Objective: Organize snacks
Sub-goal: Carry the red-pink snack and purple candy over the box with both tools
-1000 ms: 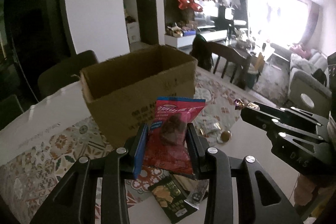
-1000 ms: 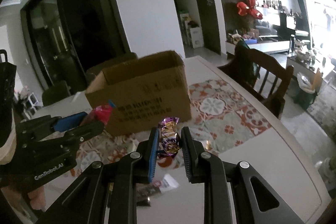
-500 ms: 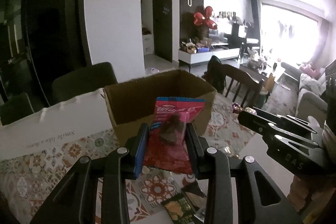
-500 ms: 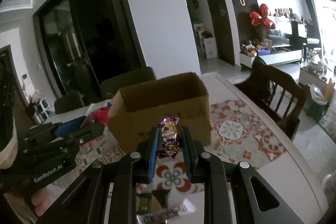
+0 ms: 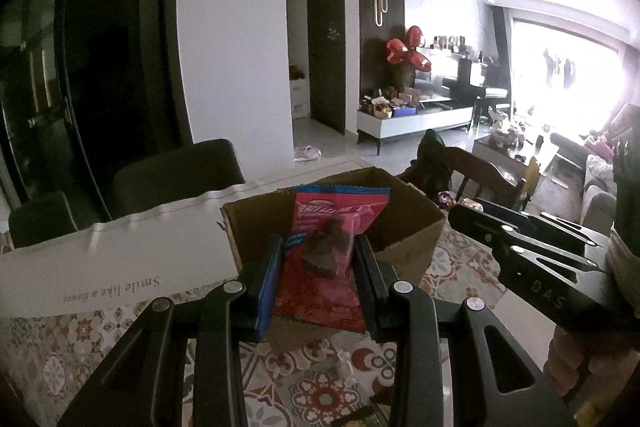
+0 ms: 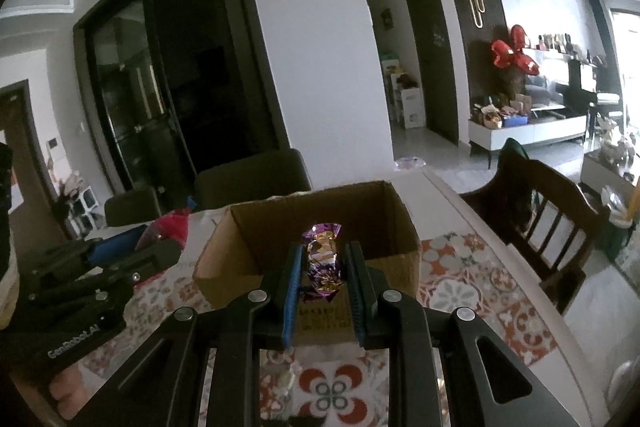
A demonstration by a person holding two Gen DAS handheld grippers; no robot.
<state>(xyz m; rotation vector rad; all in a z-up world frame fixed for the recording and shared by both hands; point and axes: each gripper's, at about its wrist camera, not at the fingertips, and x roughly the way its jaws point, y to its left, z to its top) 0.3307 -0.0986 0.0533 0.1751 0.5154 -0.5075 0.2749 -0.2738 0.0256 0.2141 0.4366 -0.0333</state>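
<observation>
Snacks, both light and crinkly: red packet [image 5: 320, 263] pinched mid-body in the left tool [image 5: 318, 281], foil candy [image 6: 323, 259] clamped in the right tool [image 6: 323, 285], both held before the open box [image 6: 312, 227] on the worktop [image 6: 452, 291]—squeeze gently.

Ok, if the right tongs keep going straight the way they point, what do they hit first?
Most likely the cardboard box: its open top lies straight ahead of the right tongs, which grip a purple candy. Whether they'd clear the near rim is unclear.
</observation>
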